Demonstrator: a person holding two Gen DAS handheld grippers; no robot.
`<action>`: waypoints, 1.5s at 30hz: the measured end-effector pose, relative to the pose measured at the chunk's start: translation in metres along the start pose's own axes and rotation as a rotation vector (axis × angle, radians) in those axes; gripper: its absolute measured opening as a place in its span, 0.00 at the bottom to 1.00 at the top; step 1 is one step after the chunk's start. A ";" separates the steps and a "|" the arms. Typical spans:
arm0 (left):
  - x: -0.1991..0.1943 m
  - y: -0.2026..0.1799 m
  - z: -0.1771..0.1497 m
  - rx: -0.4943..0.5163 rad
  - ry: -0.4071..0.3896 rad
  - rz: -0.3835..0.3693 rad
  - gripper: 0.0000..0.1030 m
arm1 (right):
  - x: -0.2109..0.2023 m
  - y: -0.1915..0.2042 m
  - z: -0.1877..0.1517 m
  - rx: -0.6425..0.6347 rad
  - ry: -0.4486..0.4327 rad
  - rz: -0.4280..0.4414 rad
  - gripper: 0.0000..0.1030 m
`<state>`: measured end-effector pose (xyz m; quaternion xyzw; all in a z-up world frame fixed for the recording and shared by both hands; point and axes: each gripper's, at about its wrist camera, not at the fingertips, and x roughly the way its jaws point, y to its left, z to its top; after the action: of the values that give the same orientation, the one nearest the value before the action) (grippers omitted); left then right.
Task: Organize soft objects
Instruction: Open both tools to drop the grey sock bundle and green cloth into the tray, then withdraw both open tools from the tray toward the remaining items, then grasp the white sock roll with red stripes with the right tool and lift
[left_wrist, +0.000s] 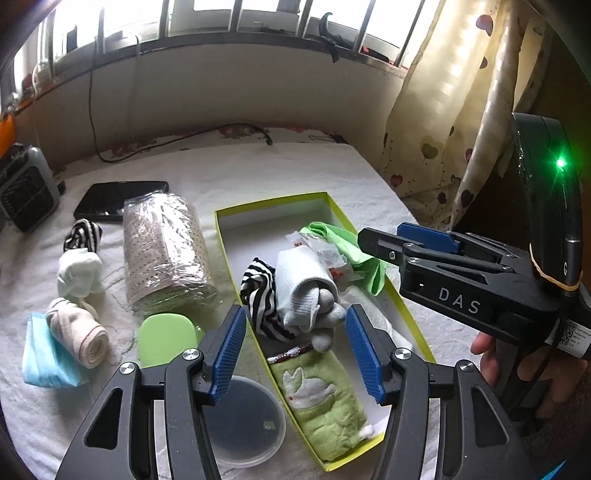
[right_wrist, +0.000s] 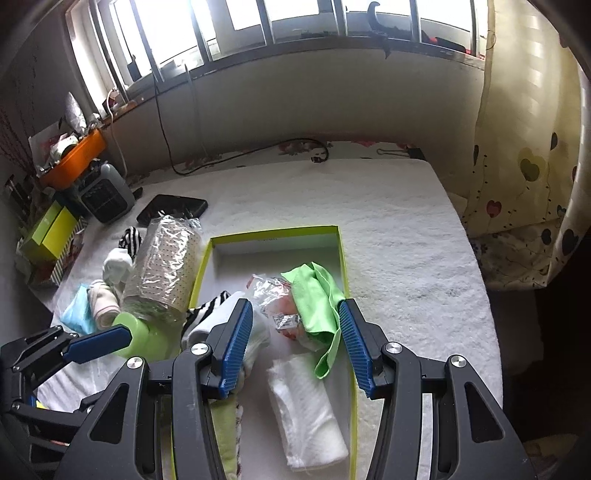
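A yellow-green box lies open on the white bed cover. Inside are a grey-white sock bundle, a striped sock, a green rabbit towel, a green cloth and a crinkly plastic packet. My left gripper is open and empty just above the sock bundle. My right gripper is open and empty over the box, above the packet, green cloth and a white folded cloth. The right gripper also shows in the left wrist view.
Left of the box lie a plastic-wrapped roll, a white sock, a striped sock, a rolled beige bandage, a blue mask, a green lid, a round plastic container and a black phone. A curtain hangs right.
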<state>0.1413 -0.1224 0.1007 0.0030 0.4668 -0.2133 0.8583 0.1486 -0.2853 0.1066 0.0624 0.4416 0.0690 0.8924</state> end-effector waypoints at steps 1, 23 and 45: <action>-0.002 0.000 0.000 0.000 -0.001 0.002 0.55 | -0.002 0.001 0.000 0.002 -0.005 0.002 0.49; -0.045 0.043 -0.025 -0.030 -0.087 0.089 0.55 | -0.026 0.055 -0.009 -0.066 -0.070 0.063 0.49; -0.088 0.191 -0.072 -0.312 -0.107 0.269 0.55 | 0.019 0.185 -0.016 -0.239 0.021 0.217 0.49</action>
<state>0.1127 0.0981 0.0936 -0.0791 0.4433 -0.0216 0.8926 0.1351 -0.0993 0.1140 0.0022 0.4302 0.2177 0.8761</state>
